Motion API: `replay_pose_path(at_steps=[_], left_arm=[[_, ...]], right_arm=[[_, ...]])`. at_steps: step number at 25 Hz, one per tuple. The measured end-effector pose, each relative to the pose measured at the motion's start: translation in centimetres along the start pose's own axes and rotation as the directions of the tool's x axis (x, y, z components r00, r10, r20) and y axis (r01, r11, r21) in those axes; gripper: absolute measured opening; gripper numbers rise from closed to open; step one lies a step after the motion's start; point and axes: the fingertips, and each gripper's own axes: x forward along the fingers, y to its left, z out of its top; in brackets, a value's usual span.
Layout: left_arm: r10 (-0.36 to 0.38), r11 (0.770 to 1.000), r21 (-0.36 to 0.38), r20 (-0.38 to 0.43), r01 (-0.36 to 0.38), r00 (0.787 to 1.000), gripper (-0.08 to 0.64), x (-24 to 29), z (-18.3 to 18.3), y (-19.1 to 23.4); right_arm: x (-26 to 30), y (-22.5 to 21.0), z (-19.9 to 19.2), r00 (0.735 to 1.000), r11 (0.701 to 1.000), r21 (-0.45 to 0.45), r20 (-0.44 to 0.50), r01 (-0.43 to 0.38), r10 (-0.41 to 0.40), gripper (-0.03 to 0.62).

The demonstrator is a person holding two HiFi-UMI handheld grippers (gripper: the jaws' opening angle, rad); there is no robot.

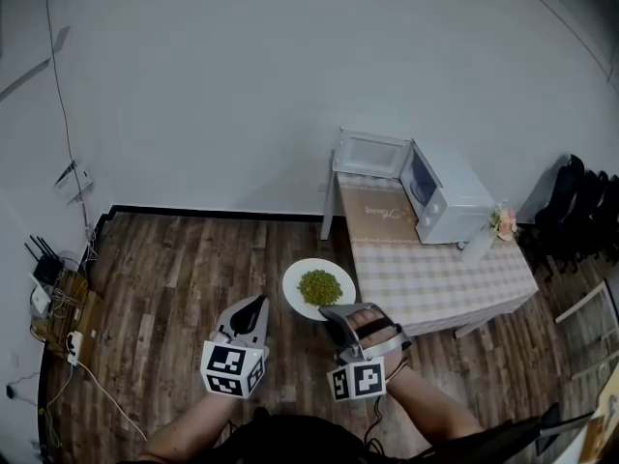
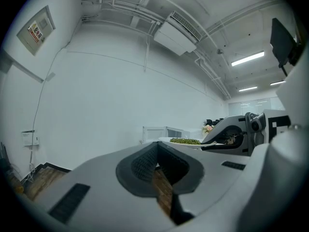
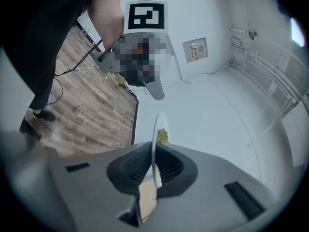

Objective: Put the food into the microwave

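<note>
The right tool (image 3: 153, 149) is closed on the near rim of a white plate (image 3: 158, 124). In the right gripper view the plate is seen edge-on, pinched between the two pads. The head view shows the right tool (image 1: 332, 312) holding that plate (image 1: 295, 280) level in the air, with a heap of green food (image 1: 320, 286) in its middle. The left tool (image 2: 157, 146) has its jaws together with nothing between them. Through the gap behind the pads only wooden floor shows. In the head view the left tool (image 1: 257, 304) hangs just beside the plate's left edge, apart from it.

The plate is over the wooden floor (image 1: 174, 288), at the near left edge of the surface (image 1: 435, 278), which wears a checked cloth. The microwave (image 1: 447, 199) stands at the far end of that surface, well apart from the plate. Its door (image 1: 371, 153) is swung open to the left. The cloth between plate and microwave is bare. A small bunch of flowers (image 1: 504, 223) sits just right of the microwave.

The right hand (image 1: 372, 329) wraps the tool's grip, with the forearm coming in from the lower right. The left forearm (image 1: 193, 428) comes in from the lower left. Both tools point forward, towards the surface.
</note>
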Motion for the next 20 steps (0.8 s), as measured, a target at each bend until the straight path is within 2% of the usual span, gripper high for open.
replay_pose_path(at_steps=[12,20], left_arm=[[-0.035,0.999,0.005,0.017,0.035,0.999,0.008,-0.3,-0.2,4.9],[-0.041,0.999,-0.022,0.006,0.041,0.999,0.008,1.4,-0.5,7.1]], right_arm=[[3.5,-0.5,2.9,0.999,1.000,0.009,-0.033,0.023,-0.023,0.026],[6.5,-1.3,3.0,1.000,1.000,0.015,-0.030,0.010,-0.010,0.026]])
